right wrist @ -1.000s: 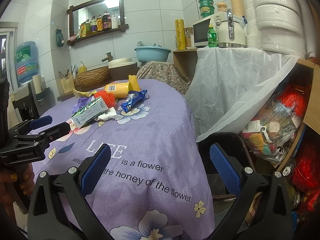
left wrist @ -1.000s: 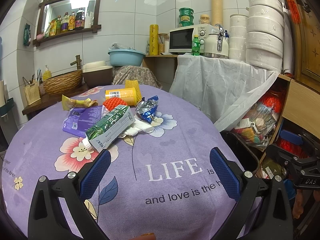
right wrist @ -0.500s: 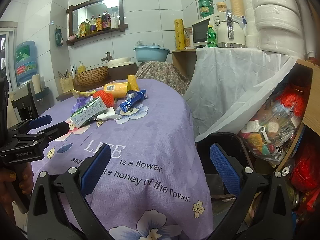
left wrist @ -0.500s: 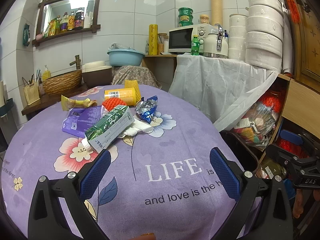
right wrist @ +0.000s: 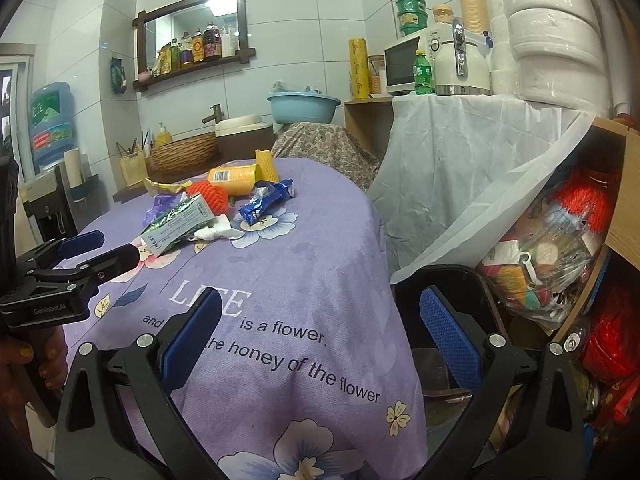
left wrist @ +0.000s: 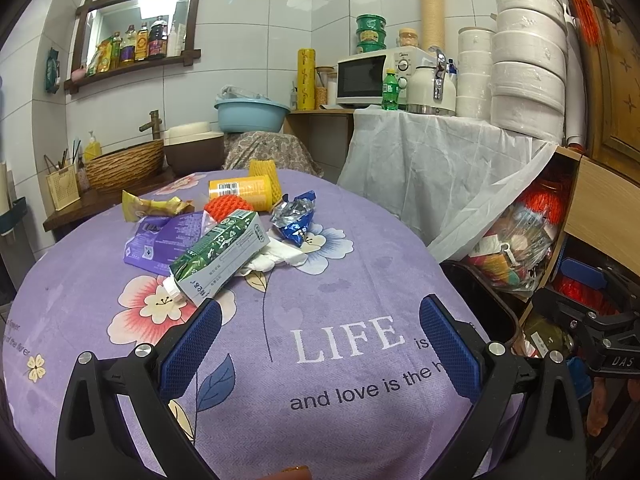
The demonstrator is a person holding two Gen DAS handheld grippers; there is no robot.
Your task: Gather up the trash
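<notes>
Nothing has shifted since a moment ago: both the left gripper (left wrist: 320,334) and right gripper (right wrist: 320,330) hover wide, empty. Nearest the left one lies a light, crushable green carton (left wrist: 222,254); grip its flat sides mid-body.

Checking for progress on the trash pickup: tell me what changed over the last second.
Almost nothing. The left gripper and right gripper hang open and empty as before; only the right view drifted slightly. The carton, blue wrapper, yellow can and the rest of the pile lie untouched on the table; the bin is unchanged.
</notes>
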